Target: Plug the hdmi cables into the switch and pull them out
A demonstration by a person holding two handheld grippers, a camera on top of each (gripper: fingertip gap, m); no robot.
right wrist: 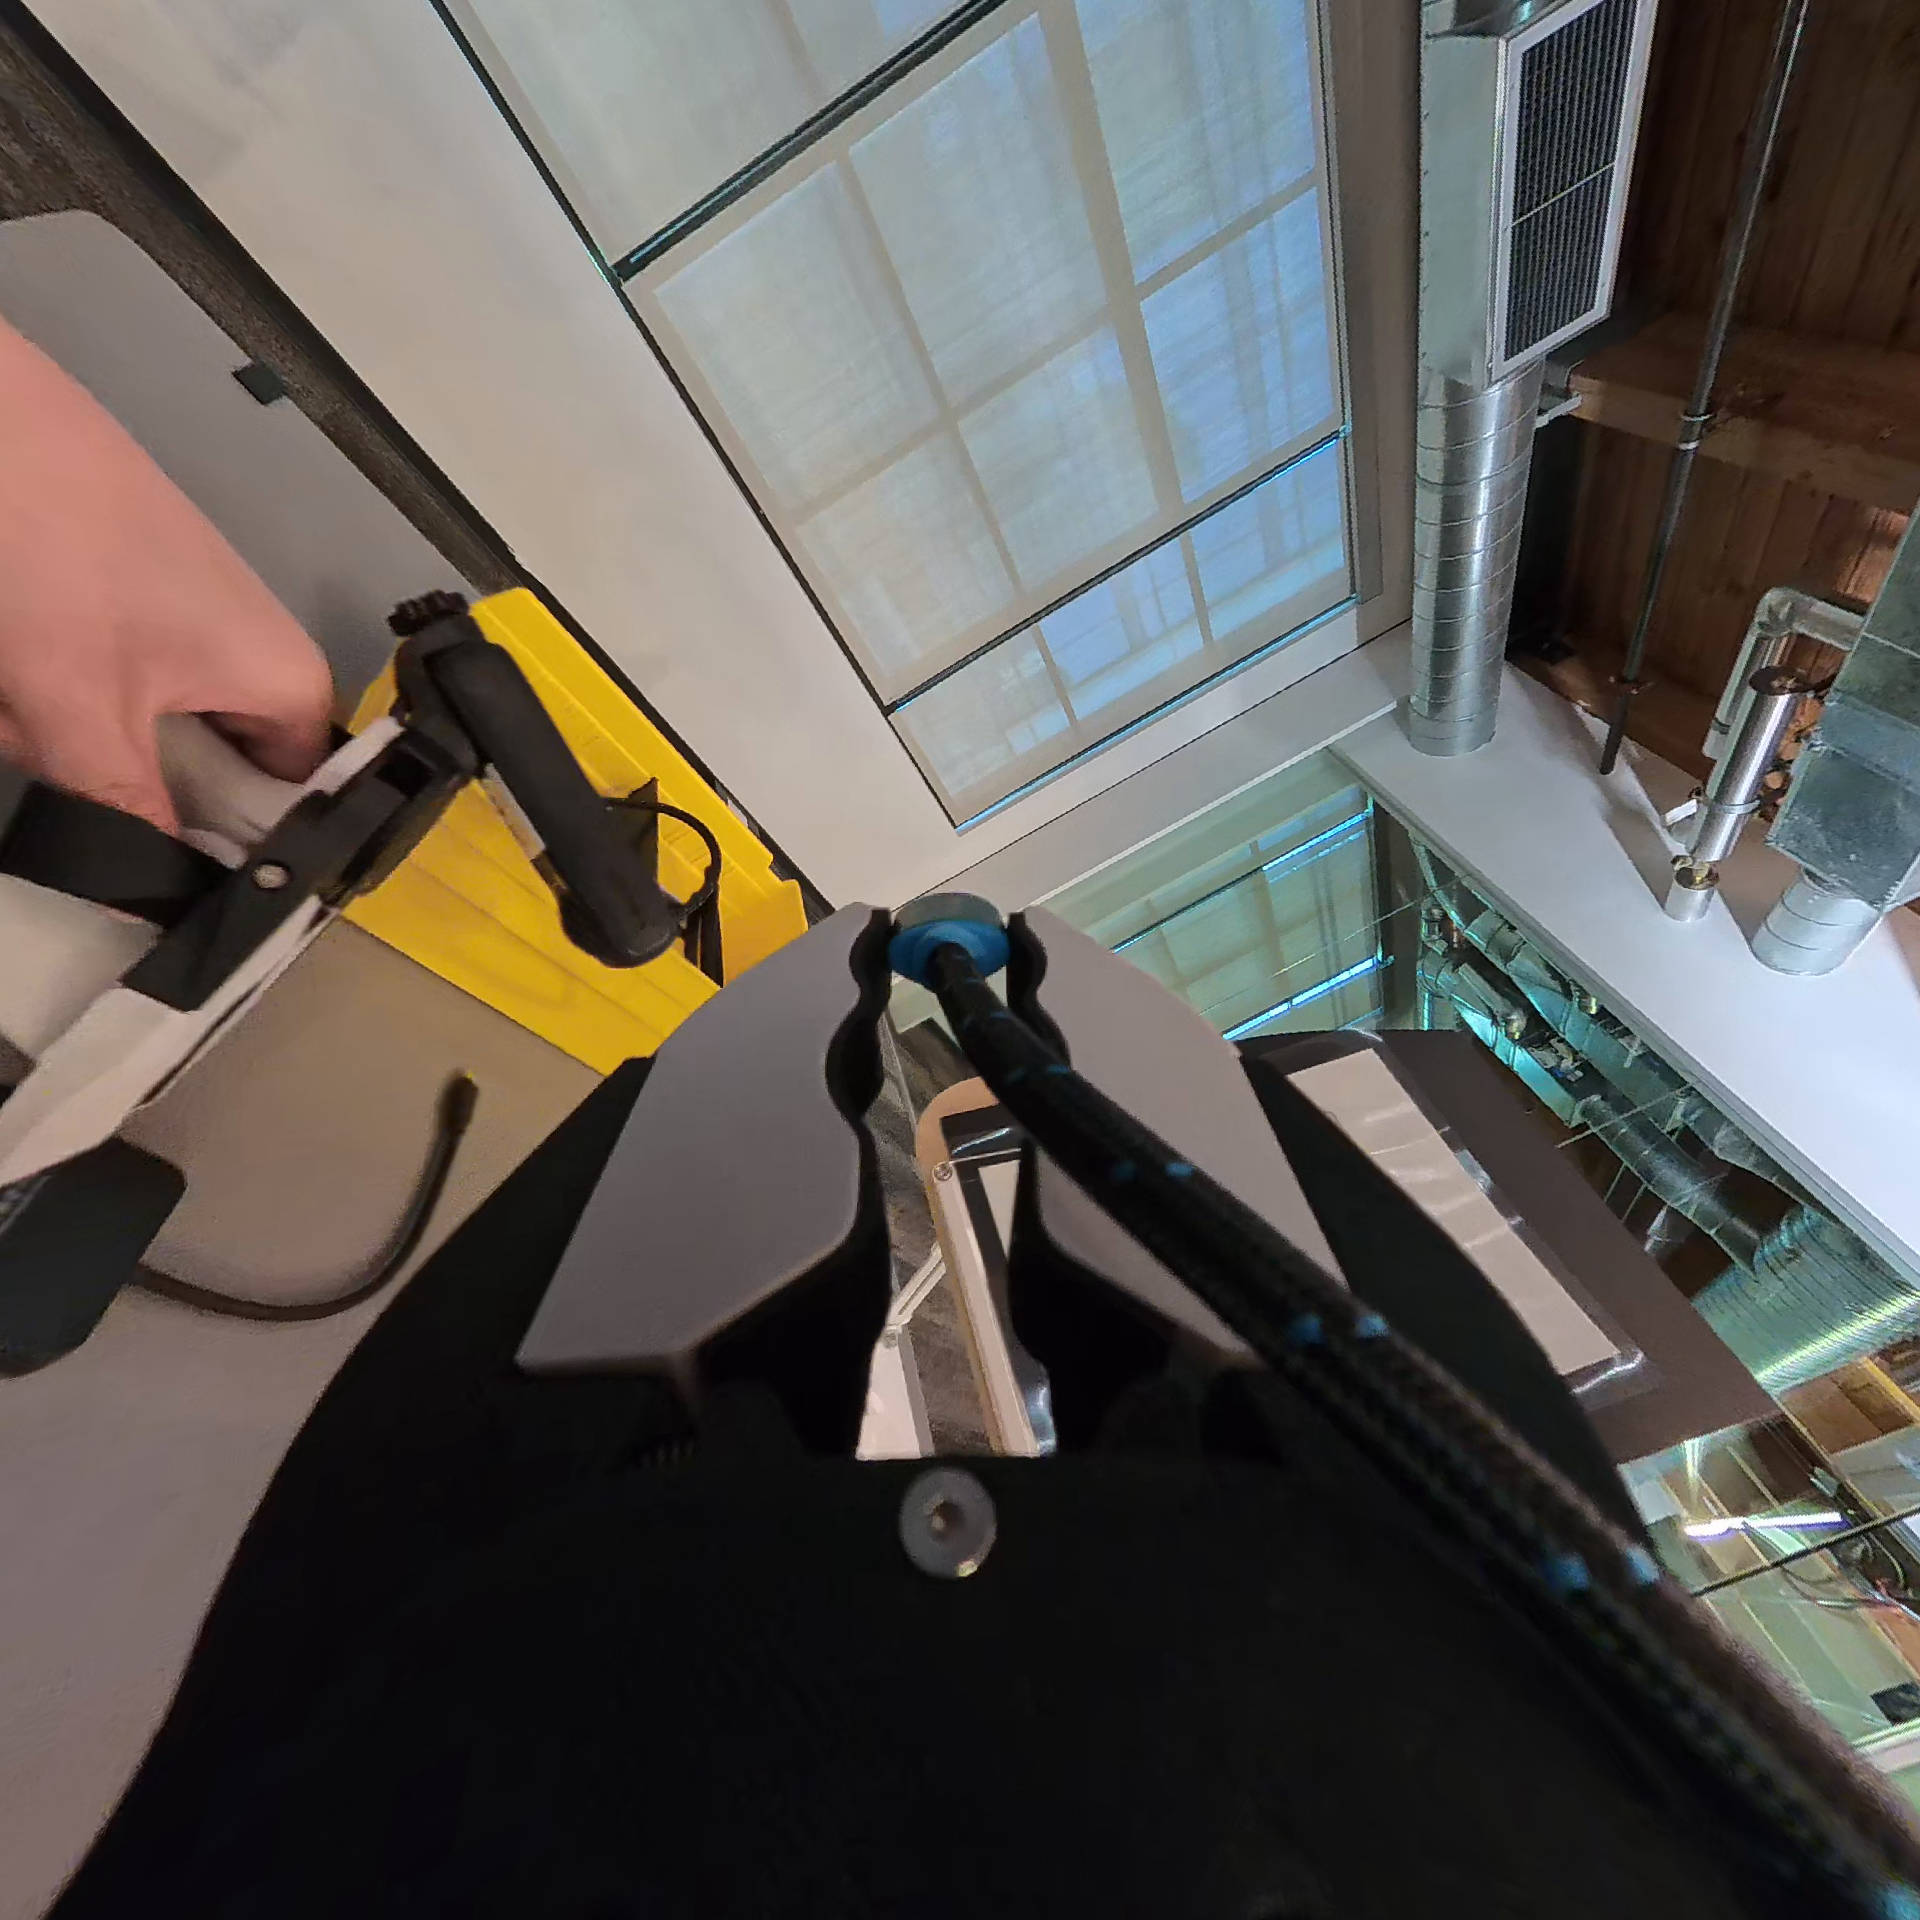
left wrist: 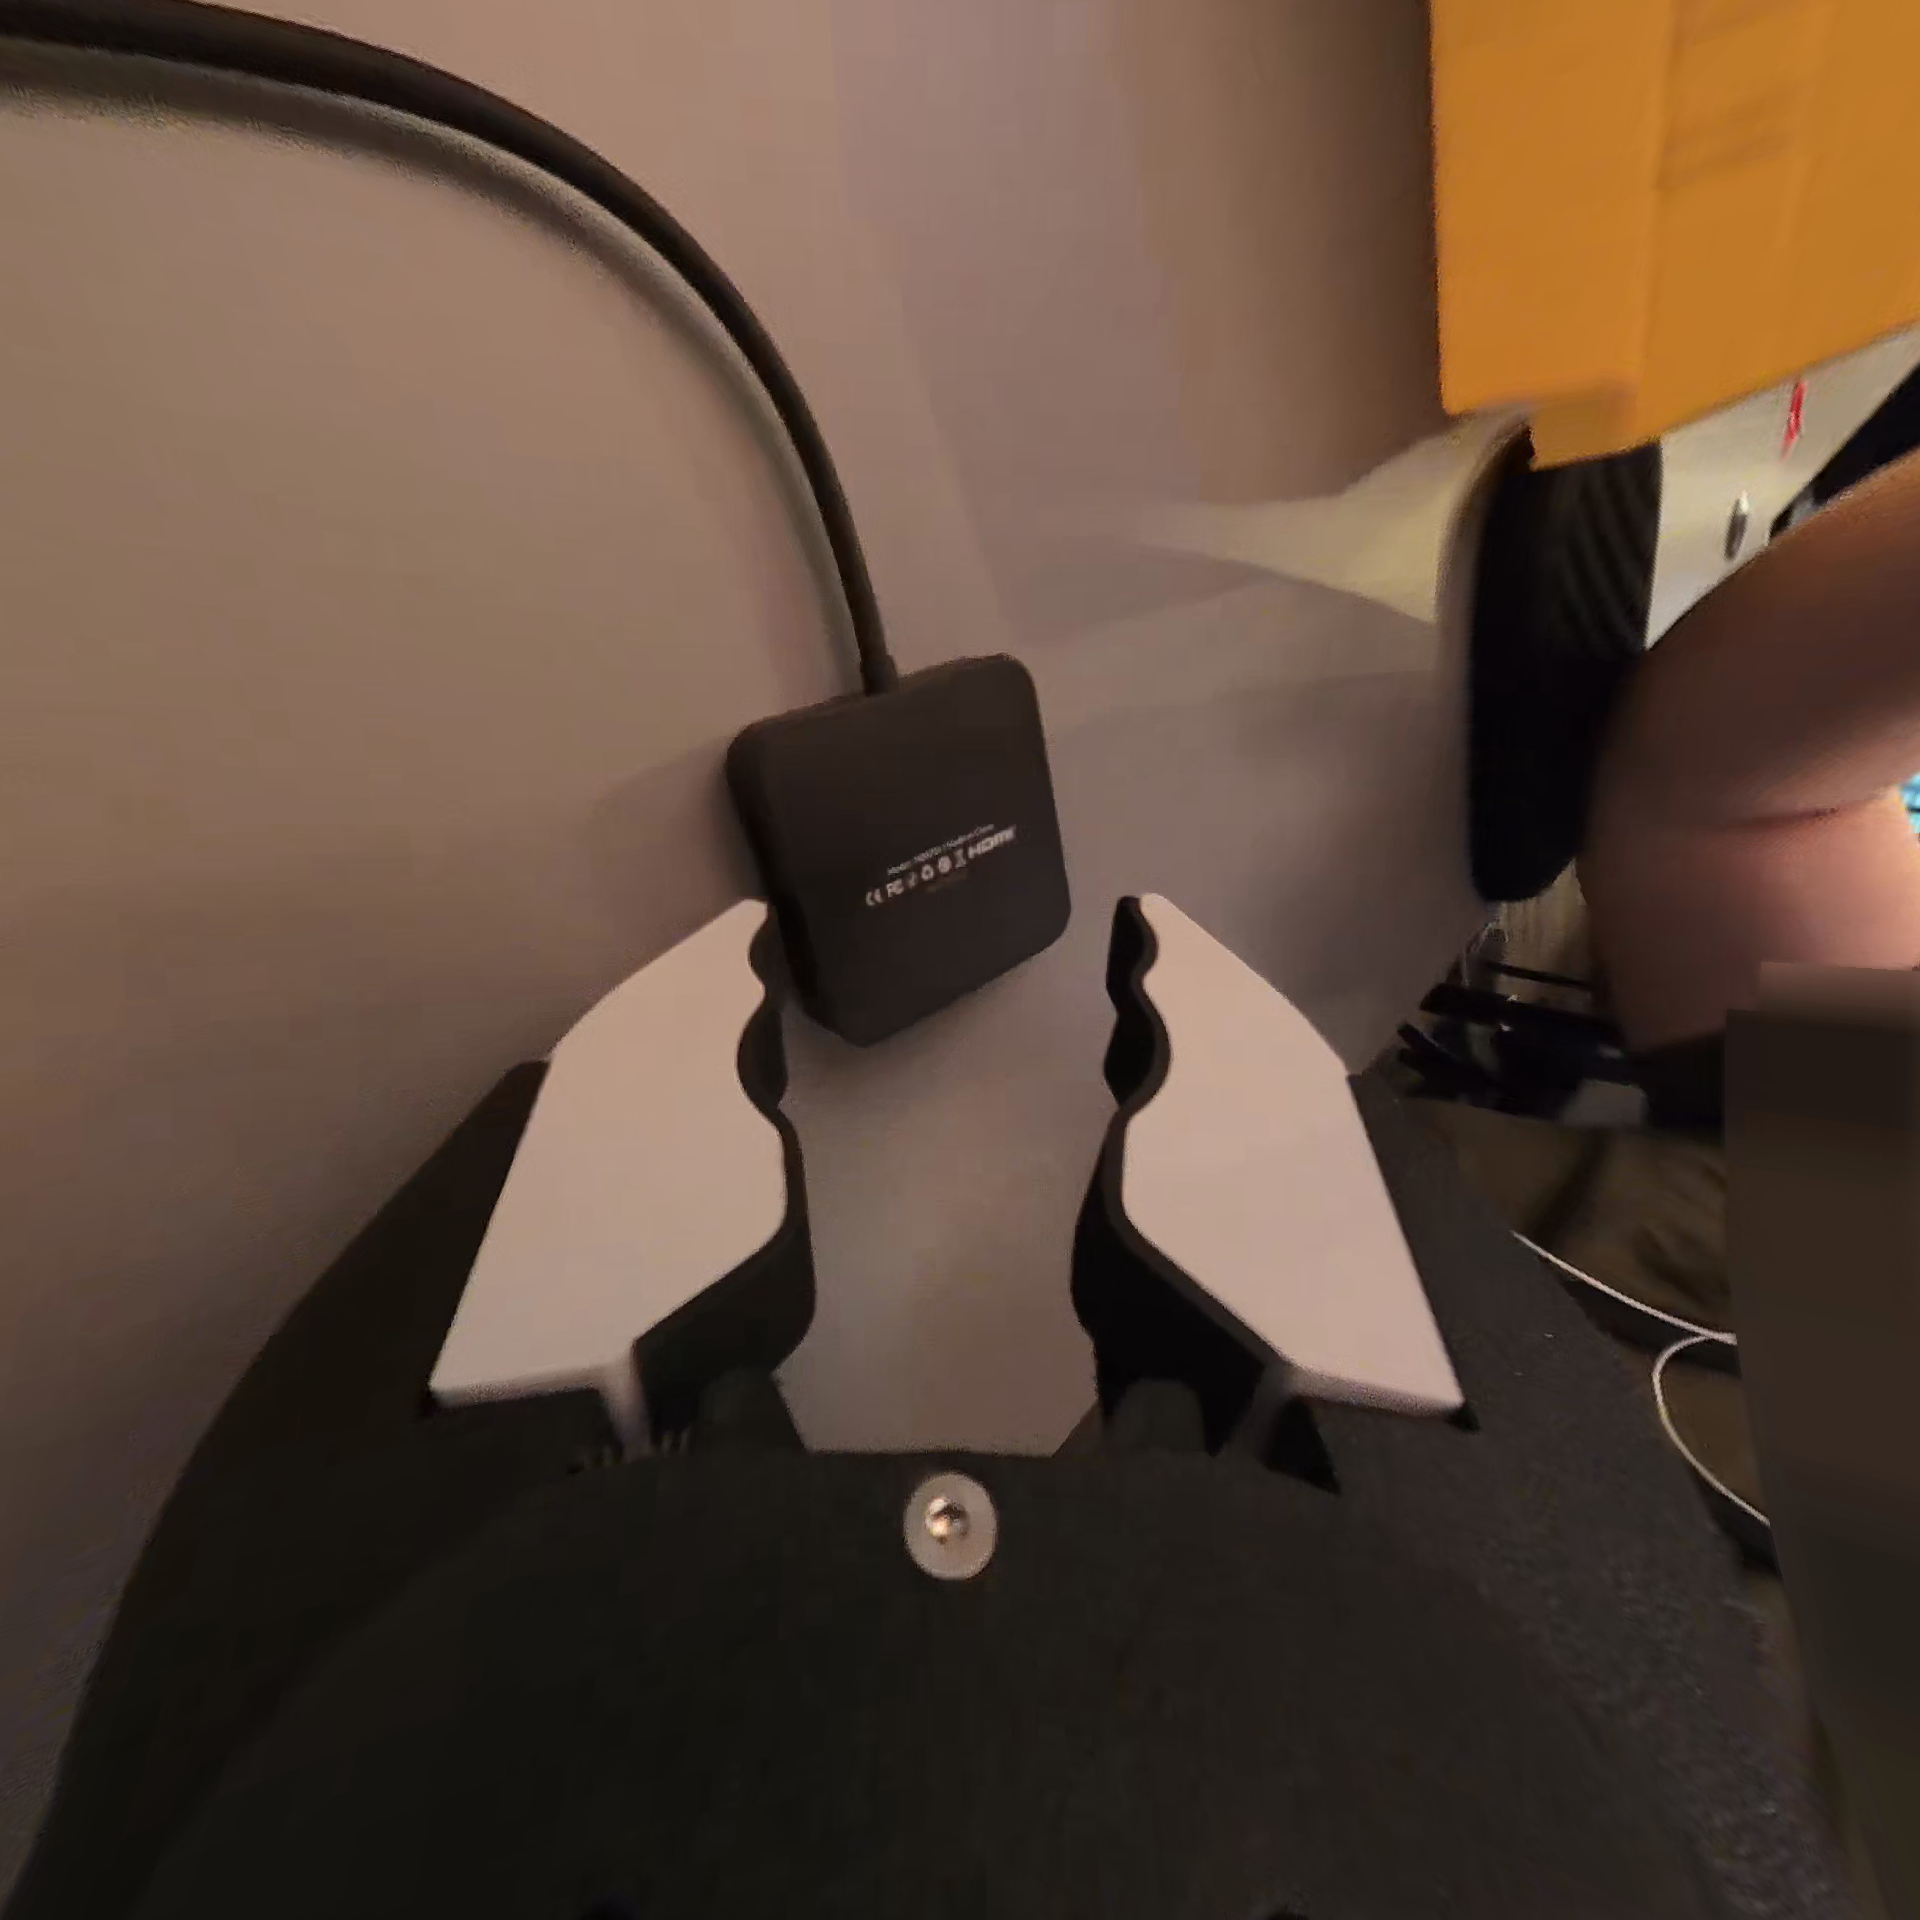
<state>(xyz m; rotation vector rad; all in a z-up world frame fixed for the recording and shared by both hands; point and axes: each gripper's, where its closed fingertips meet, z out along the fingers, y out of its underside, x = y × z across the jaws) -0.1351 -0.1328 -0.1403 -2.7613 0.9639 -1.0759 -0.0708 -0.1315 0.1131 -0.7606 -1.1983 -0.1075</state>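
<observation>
**Cable in your right gripper, switch not yet held**

Left wrist view: your left gripper [left wrist: 940, 966] stands wide open and holds nothing. The switch [left wrist: 899, 847], a small black square box, lies on the pale desk [left wrist: 364, 727] just at the fingertips, its near corner between them and one edge touching or nearly touching the left-hand finger; I cannot tell which. Its own black lead [left wrist: 665, 270] runs away from the far edge of the switch in a long curve. No cable sits in any port that this view shows, though the ports themselves are hidden. A yellow box [left wrist: 1662, 208] stands beyond the switch, up and to its right.

Right wrist view: your right gripper [right wrist: 948, 951] is closed on the HDMI cable [right wrist: 1195, 1226], a black braided one with blue flecks. The tips pinch its blue collar [right wrist: 940, 951], and the cord trails back over the gripper body. The gripper points up, away from the desk. The switch [right wrist: 73, 1247] shows at the left edge, well apart from this plug, with your left gripper [right wrist: 260, 894] just above it.

By my reading, no plugging is done at this moment. You have yet to steady the switch, bring the plug down to a port, seat it, and pull it out; other cables may follow.
</observation>
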